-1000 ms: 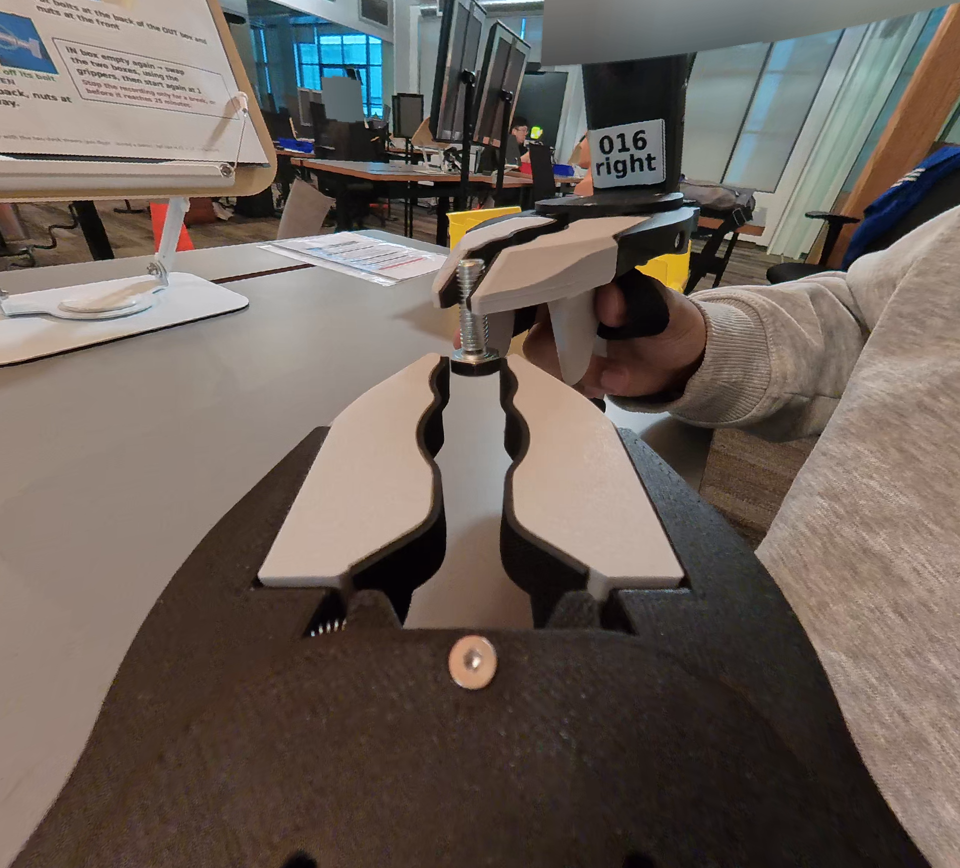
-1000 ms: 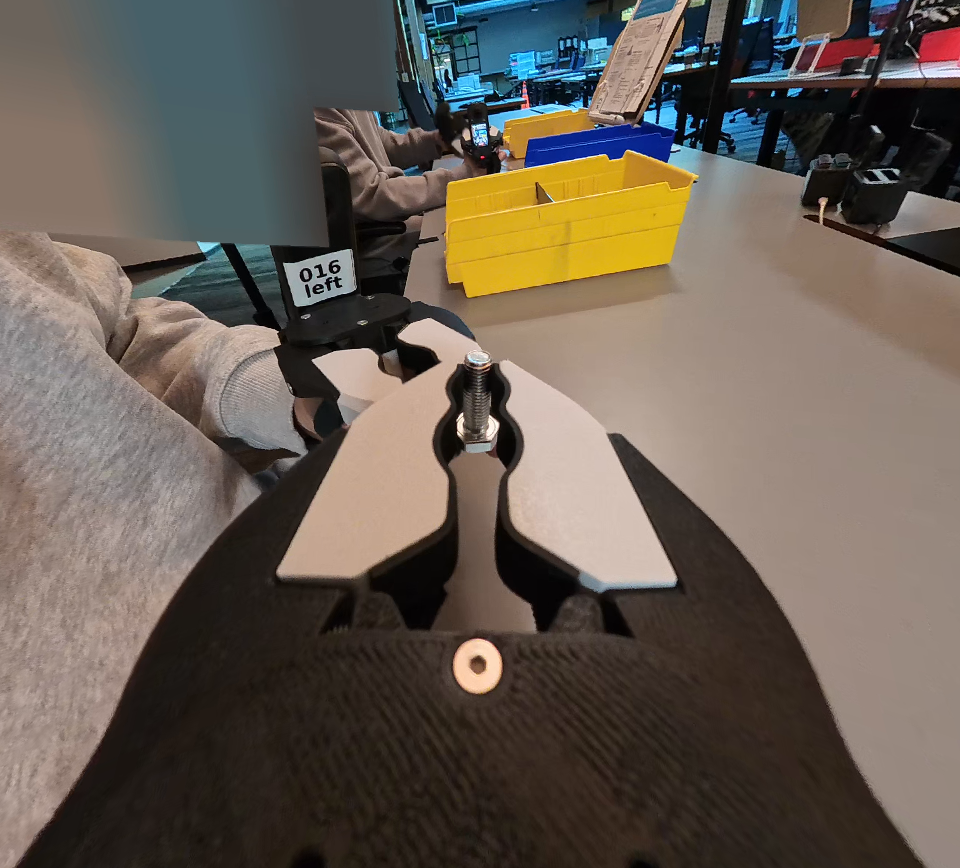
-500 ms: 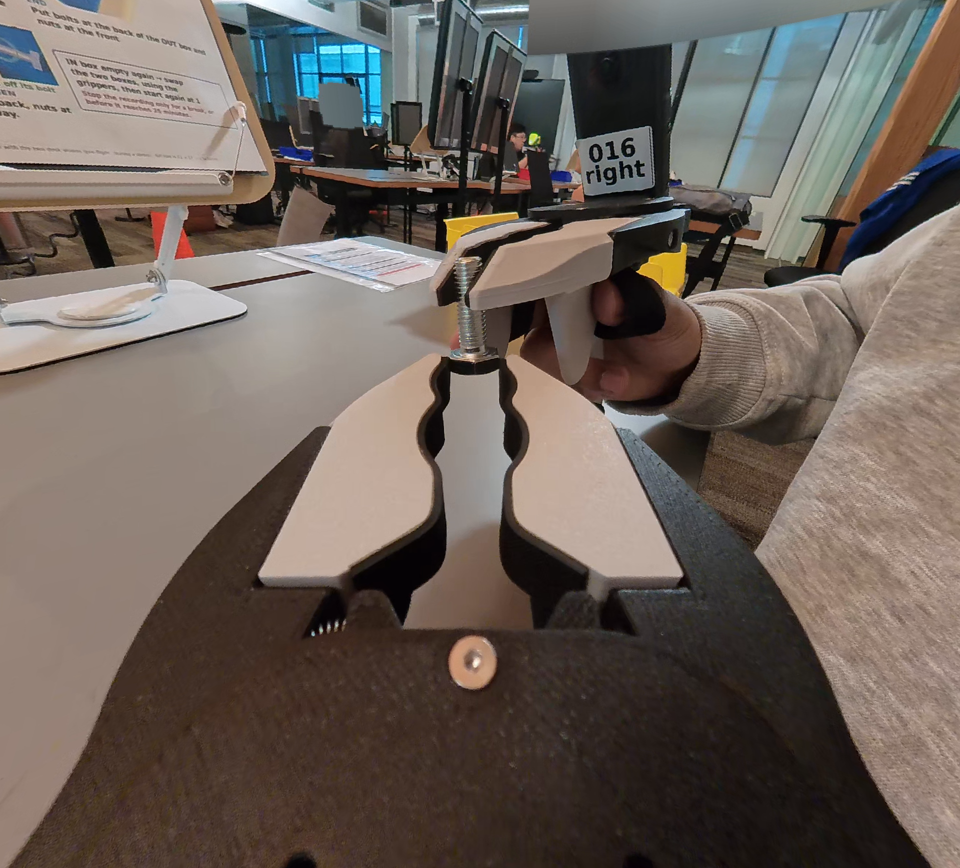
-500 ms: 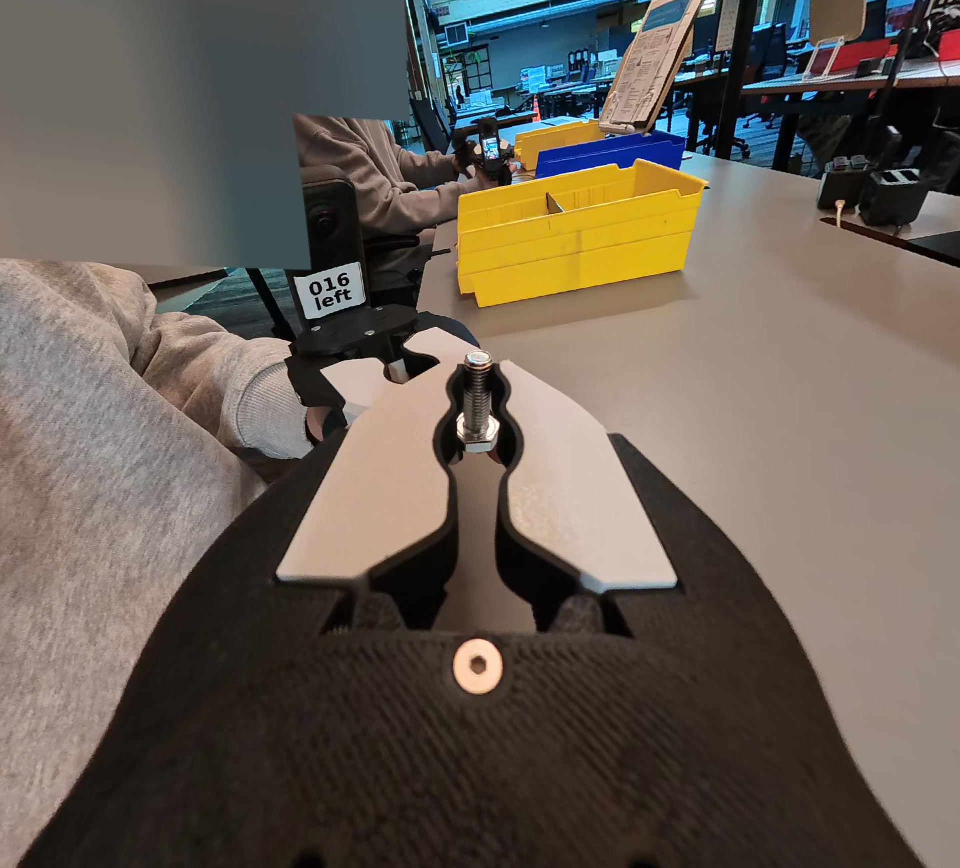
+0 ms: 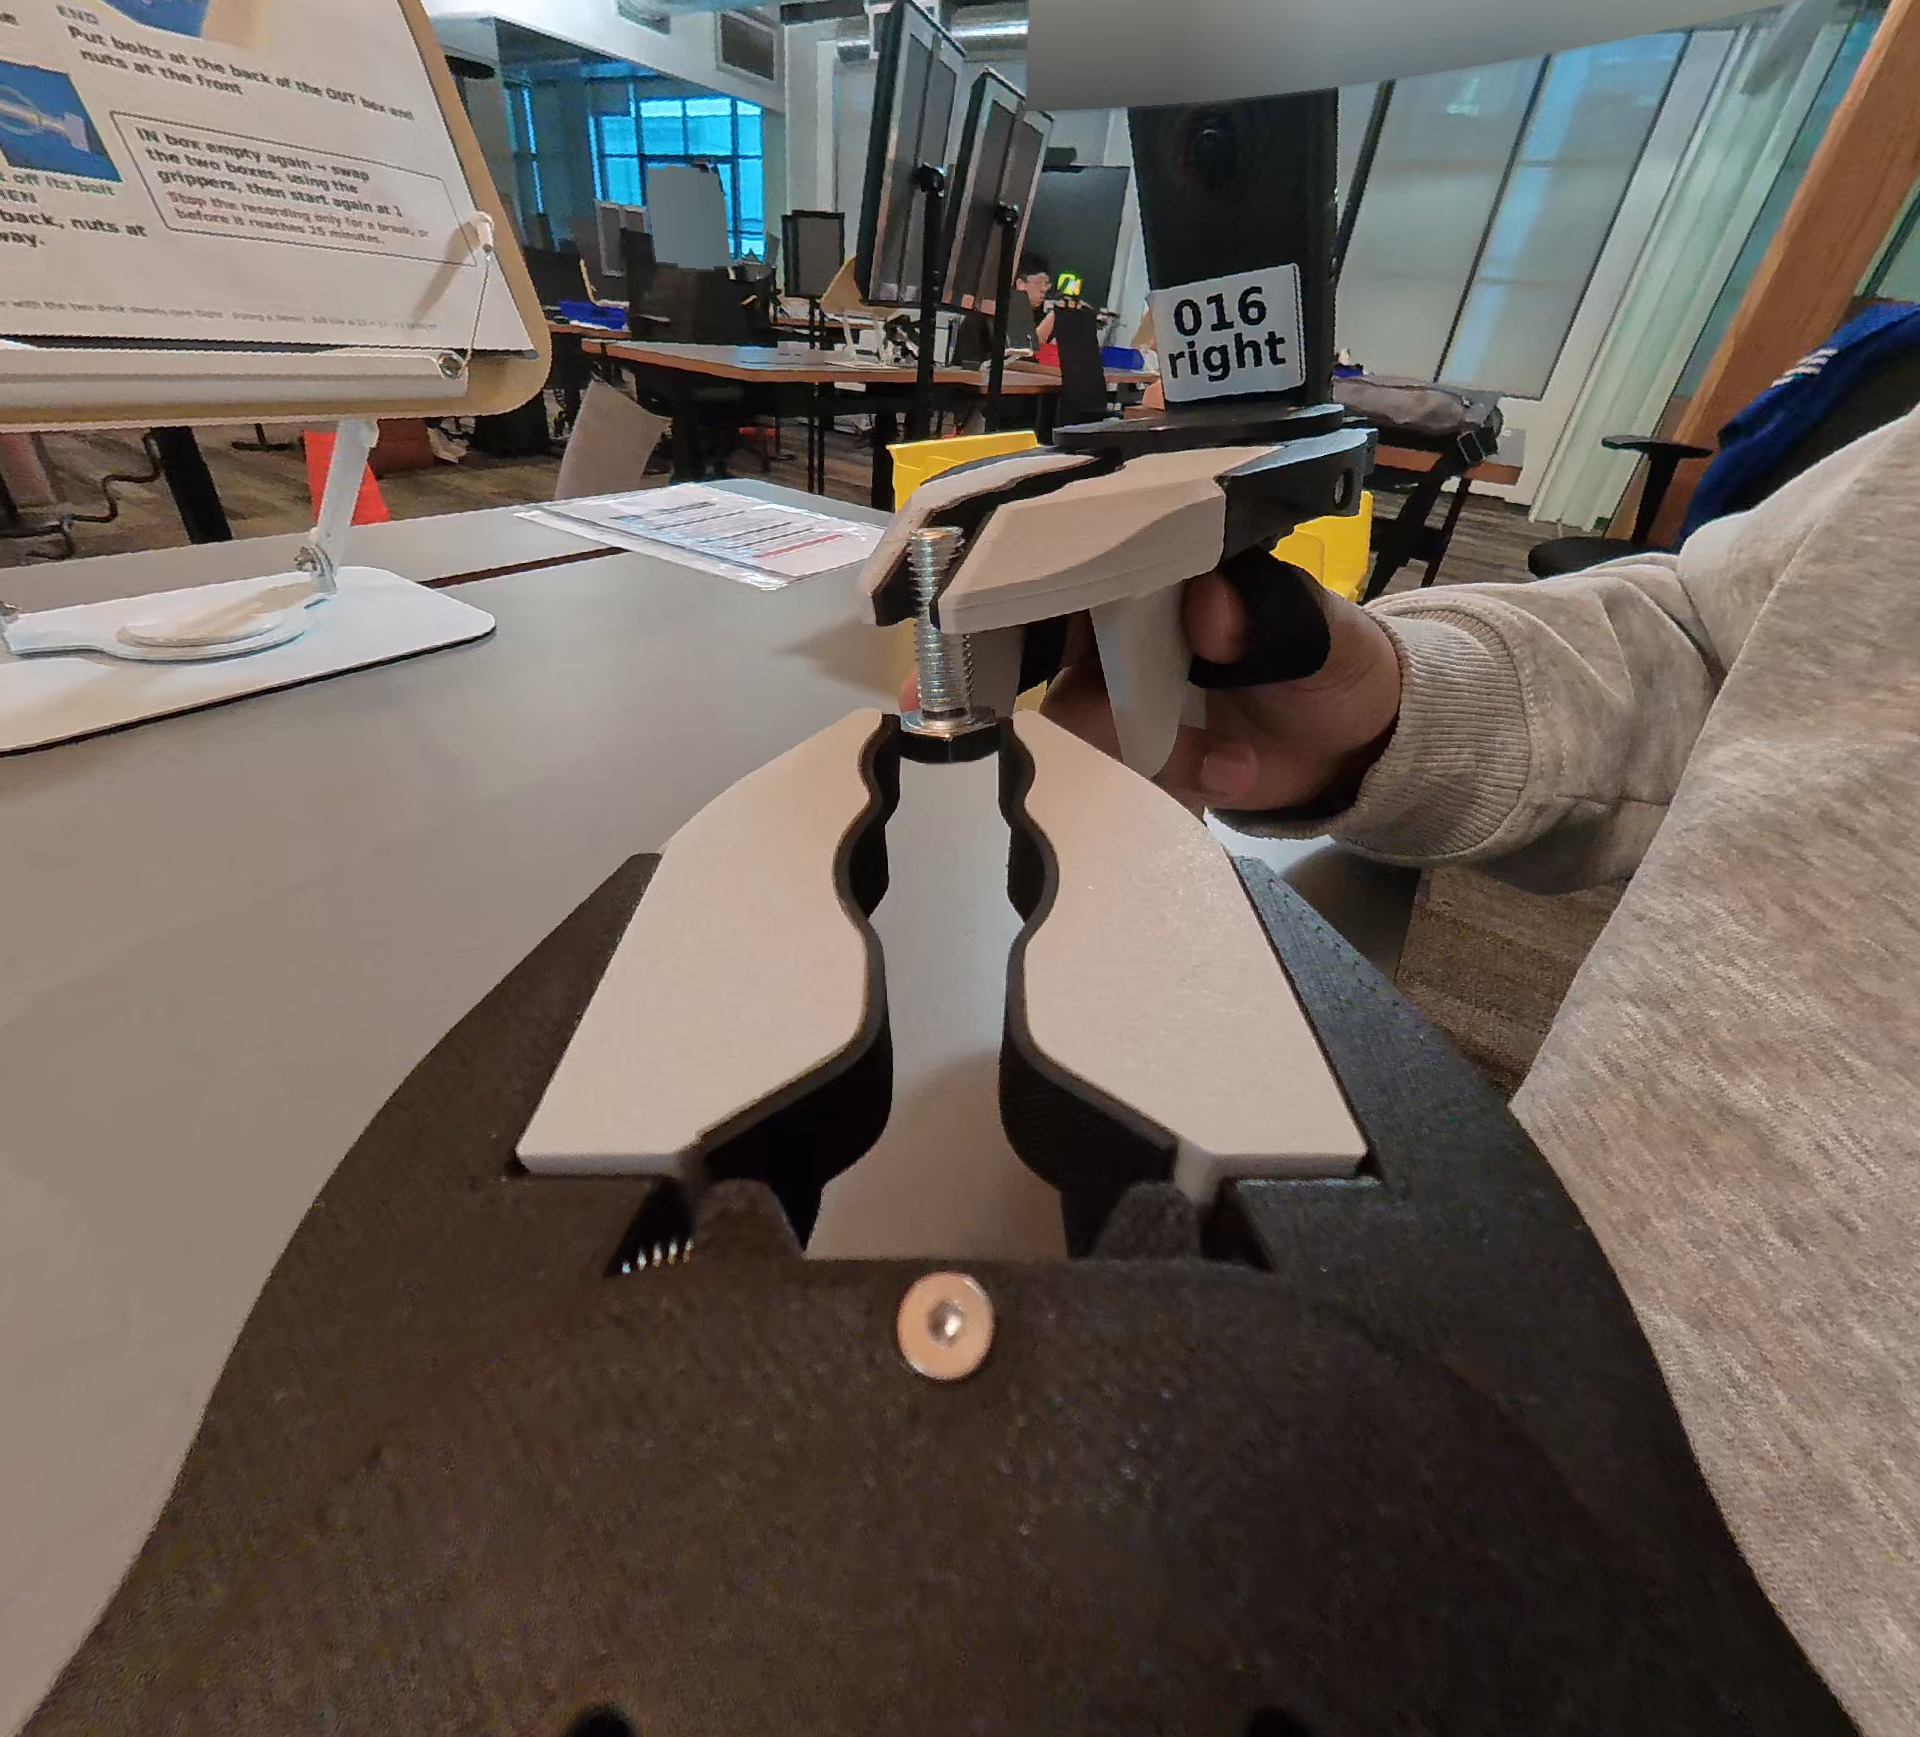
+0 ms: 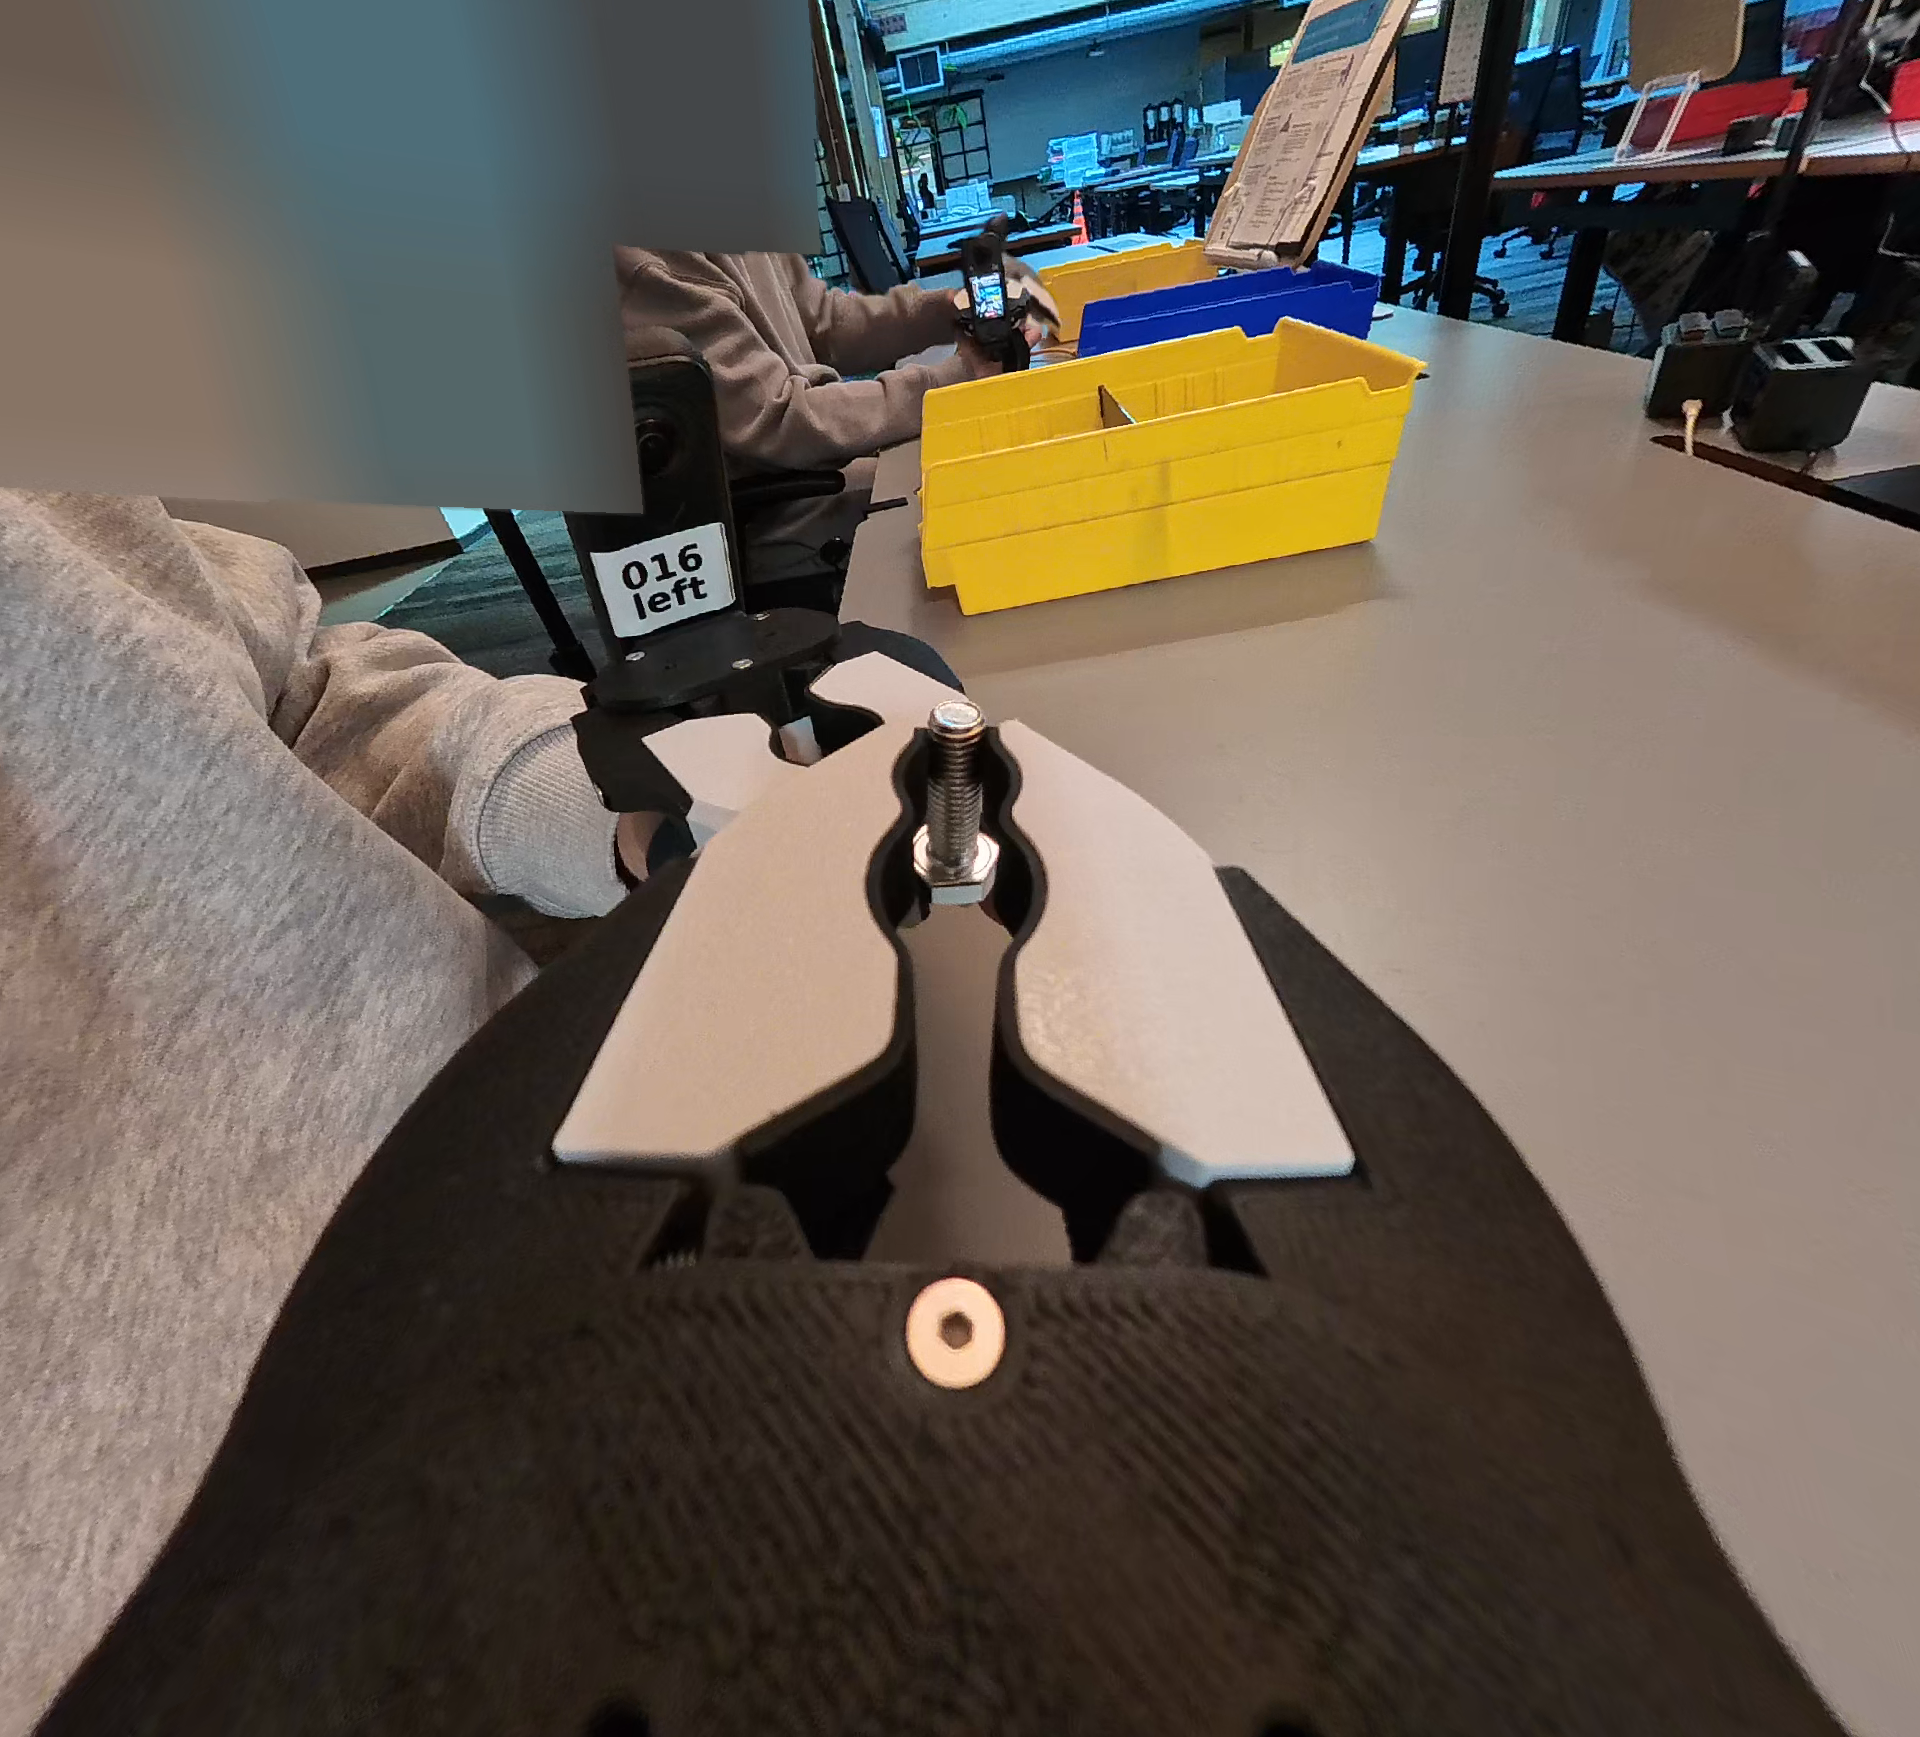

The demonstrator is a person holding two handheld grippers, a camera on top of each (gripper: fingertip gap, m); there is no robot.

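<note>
My left gripper (image 5: 945, 729) is shut on a hex nut (image 5: 945, 740) at its fingertips, over the front edge of a grey table (image 5: 312, 856). A silver threaded bolt (image 5: 938, 627) stands upright out of the nut. My right gripper (image 5: 920, 560) comes in from the right above it, shut on the bolt's upper end. In the right wrist view the bolt (image 6: 954, 788) sits between the tips of the right gripper (image 6: 956, 737), with the nut (image 6: 952, 872) below. The left gripper's body (image 6: 727, 752) lies partly hidden behind the right's left finger. A hand in a grey sleeve holds each gripper.
A yellow divided bin (image 6: 1153, 492) stands on the table ahead of the right gripper, with a blue bin (image 6: 1226, 305) behind it. A document stand (image 5: 208, 129) on a white base (image 5: 260, 638) and a paper sheet (image 5: 717, 529) lie farther off. Black boxes (image 6: 1766, 399) sit far right. Another seated person (image 6: 779, 357) is beyond. My two grippers' fingertips are within a few centimetres of each other.
Almost nothing. Both grippers keep their hold on the nut and the bolt, and the views only wobble slightly.
</note>
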